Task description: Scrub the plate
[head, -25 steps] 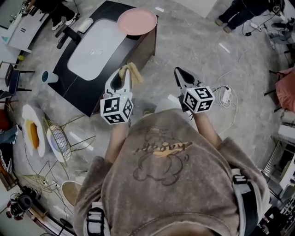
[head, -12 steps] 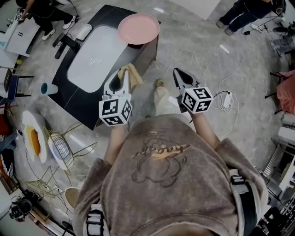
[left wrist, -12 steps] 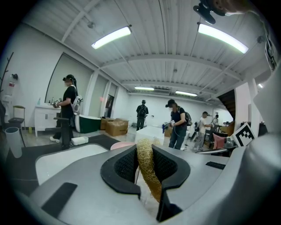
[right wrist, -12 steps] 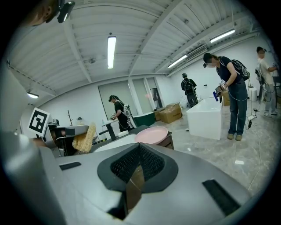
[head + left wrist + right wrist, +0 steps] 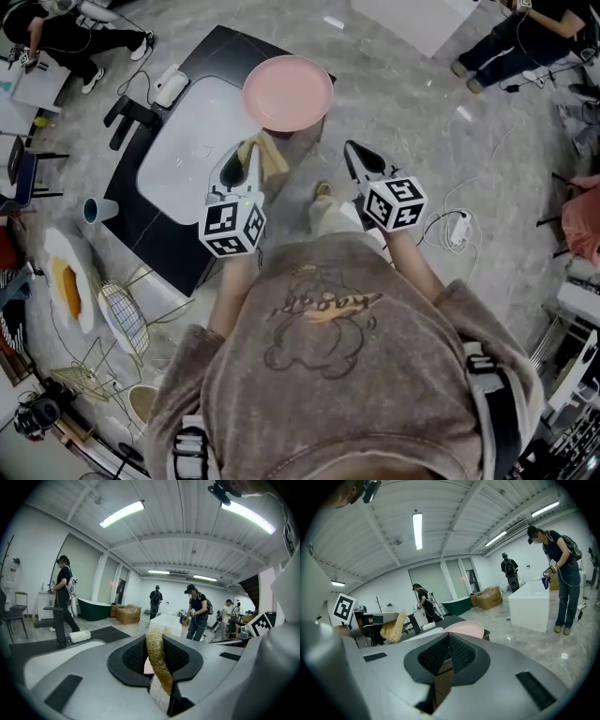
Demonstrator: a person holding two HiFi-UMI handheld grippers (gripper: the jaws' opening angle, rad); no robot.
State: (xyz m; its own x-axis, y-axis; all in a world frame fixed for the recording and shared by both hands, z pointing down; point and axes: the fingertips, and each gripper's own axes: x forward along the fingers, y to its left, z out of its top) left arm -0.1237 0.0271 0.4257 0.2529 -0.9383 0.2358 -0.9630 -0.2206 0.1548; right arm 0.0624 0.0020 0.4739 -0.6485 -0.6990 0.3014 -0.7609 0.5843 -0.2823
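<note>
Head view: a pink plate (image 5: 288,92) sits on the far corner of a black counter (image 5: 221,54), just beside a white sink (image 5: 187,131). It lies ahead of both grippers, roughly between their lines. The left gripper (image 5: 246,159), holding a straw-coloured scrubber (image 5: 270,157), looks nearer to it than the right gripper (image 5: 356,155).

Left gripper view: the jaws are clamped on the scrubber (image 5: 157,660), which stands upright between them.

Right gripper view: the jaws are together with nothing between them. The plate (image 5: 464,629) shows just above them, straight ahead.

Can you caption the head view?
Left hand-held gripper holds a scrubber near the pink plate; right hand-held gripper shut.
</note>
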